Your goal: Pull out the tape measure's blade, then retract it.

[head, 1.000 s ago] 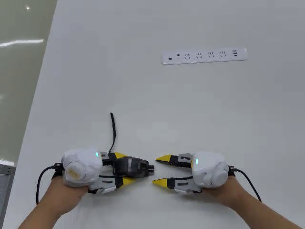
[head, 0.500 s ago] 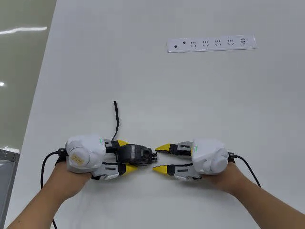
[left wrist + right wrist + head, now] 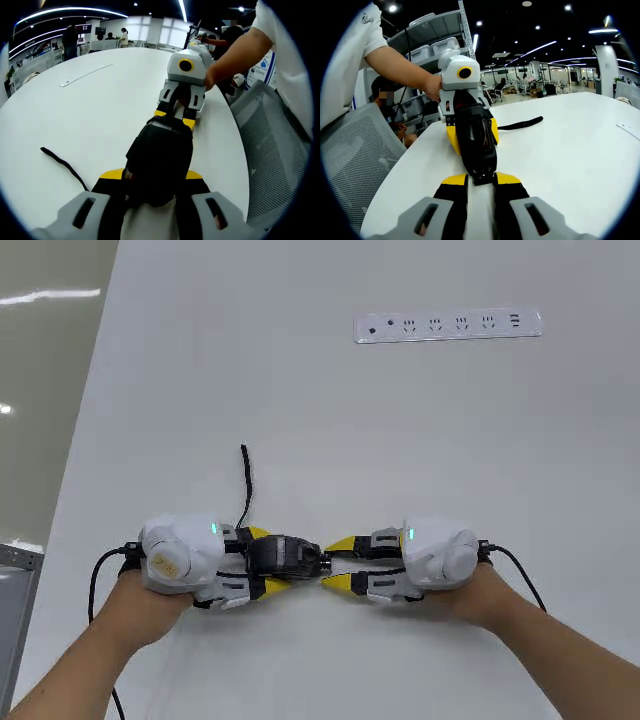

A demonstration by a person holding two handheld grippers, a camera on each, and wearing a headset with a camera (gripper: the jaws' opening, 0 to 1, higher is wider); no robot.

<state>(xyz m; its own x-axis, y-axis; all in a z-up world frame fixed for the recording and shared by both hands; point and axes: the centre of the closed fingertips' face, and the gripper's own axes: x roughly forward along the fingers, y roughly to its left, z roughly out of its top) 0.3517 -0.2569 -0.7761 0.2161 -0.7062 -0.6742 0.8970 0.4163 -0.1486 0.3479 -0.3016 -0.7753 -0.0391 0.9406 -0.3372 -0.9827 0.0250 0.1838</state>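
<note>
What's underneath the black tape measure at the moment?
The white table lies beneath the black tape measure, which the left hand-held gripper clamps by its sides. Whether its underside touches the table is hidden by its own body.

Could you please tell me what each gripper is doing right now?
Left gripper: shut on the tape measure.
Right gripper: jaws flank its front end; grip cannot be told.
</note>
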